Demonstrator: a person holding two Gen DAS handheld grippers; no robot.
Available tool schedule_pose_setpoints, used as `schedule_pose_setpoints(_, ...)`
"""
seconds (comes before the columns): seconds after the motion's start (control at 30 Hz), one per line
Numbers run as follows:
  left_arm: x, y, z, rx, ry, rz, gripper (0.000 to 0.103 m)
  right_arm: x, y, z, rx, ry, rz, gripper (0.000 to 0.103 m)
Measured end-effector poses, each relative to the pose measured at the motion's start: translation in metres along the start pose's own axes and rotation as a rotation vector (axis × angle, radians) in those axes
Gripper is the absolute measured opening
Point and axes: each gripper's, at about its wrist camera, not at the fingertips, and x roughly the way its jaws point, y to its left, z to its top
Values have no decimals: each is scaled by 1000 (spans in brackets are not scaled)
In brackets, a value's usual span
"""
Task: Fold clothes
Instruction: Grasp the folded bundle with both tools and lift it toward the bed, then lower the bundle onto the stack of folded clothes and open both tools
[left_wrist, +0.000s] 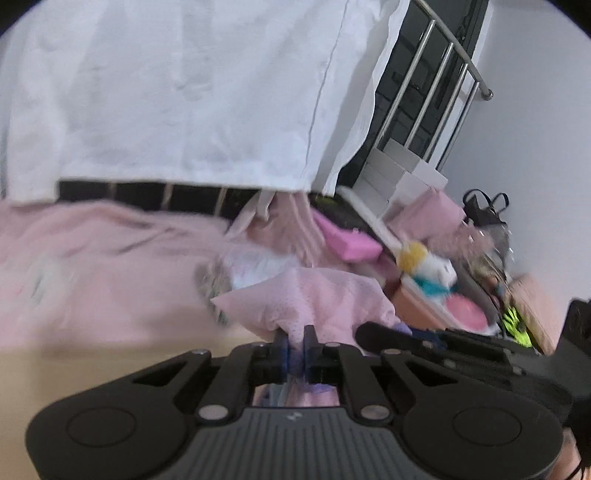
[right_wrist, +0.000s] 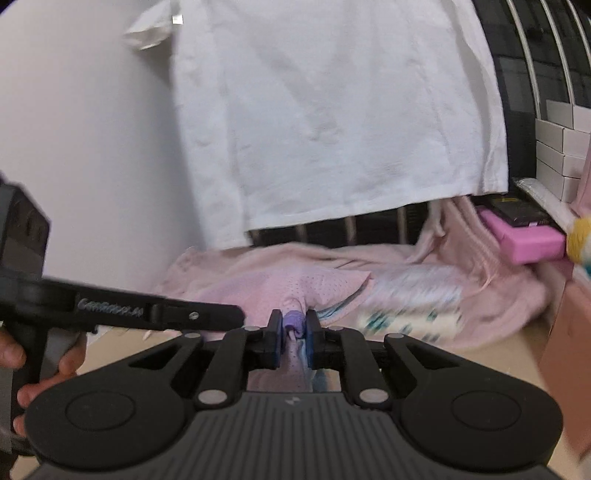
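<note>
A pink perforated garment with purple trim hangs from both grippers above the wooden table. My left gripper is shut on its edge. My right gripper is shut on the same garment at its purple hem. The two grippers are close side by side: the right one shows in the left wrist view, the left one shows in the right wrist view. Both views are blurred.
A pale pink towel and a patterned cloth lie behind on the table. A white cloth hangs on a railing. Pink boxes, white boxes and toys crowd the right.
</note>
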Motion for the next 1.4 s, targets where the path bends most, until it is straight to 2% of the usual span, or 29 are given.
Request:
schedule_pose_setpoints(0.17, 81, 1, 67, -21, 28, 4, 6, 60, -66, 65, 32, 57, -7, 11)
schedule_pose_setpoints(0.33, 154, 14, 92, -14, 65, 13, 6, 121, -111, 92, 20, 108, -57, 11)
schedule_pose_setpoints(0.47, 202, 36, 93, -55, 84, 20, 6, 169, -147, 87, 27, 146, -74, 11)
schedule_pose_setpoints(0.6, 239, 55, 74, -78, 138, 25, 8, 207, -165, 57, 26, 192, -132, 12)
schedule_pose_setpoints(0.63, 244, 58, 65, -77, 145, 28, 16, 212, -167, 47, 15, 199, -154, 12)
schedule_pose_setpoints(0.67, 242, 62, 58, -90, 121, 26, 20, 218, -169, 37, 4, 206, -175, 14)
schedule_pose_setpoints(0.73, 237, 69, 46, -123, 74, 22, 41, 214, -167, 26, -30, 175, -191, 17)
schedule_pose_setpoints(0.8, 227, 82, 42, -199, 33, 14, 43, 204, -164, 21, -52, 131, -211, 37)
schedule_pose_setpoints(0.9, 216, 90, 46, -335, 31, 98, 42, 184, -167, 24, -17, 48, -226, 40)
schedule_pose_setpoints(0.97, 209, 84, 47, -354, 44, 86, 42, 173, -177, 26, 42, 7, -223, 41)
schedule_pose_setpoints(1.07, 195, 64, 49, -320, 64, 10, 47, 174, -193, 28, 107, 37, -205, 40)
schedule_pose_setpoints(1.13, 187, 51, 47, -303, 51, 7, 56, 172, -202, 29, 149, 54, -188, 40)
schedule_pose_setpoints(1.2, 183, 31, 45, -176, 45, 21, 58, 167, -210, 29, 192, 66, -167, 40)
schedule_pose_setpoints(1.27, 183, 16, 41, -53, 66, 57, 58, 153, -206, 34, 147, 46, -164, 42)
schedule_pose_setpoints(1.3, 183, 10, 38, -2, 78, 66, 58, 147, -202, 37, 106, 44, -156, 48)
schedule_pose_setpoints(1.37, 184, 2, 32, 92, 93, 39, 58, 135, -190, 42, 13, 79, -114, 59)
schedule_pose_setpoints(1.4, 184, -1, 28, 132, 99, 35, 57, 134, -188, 41, -6, 101, -110, 61)
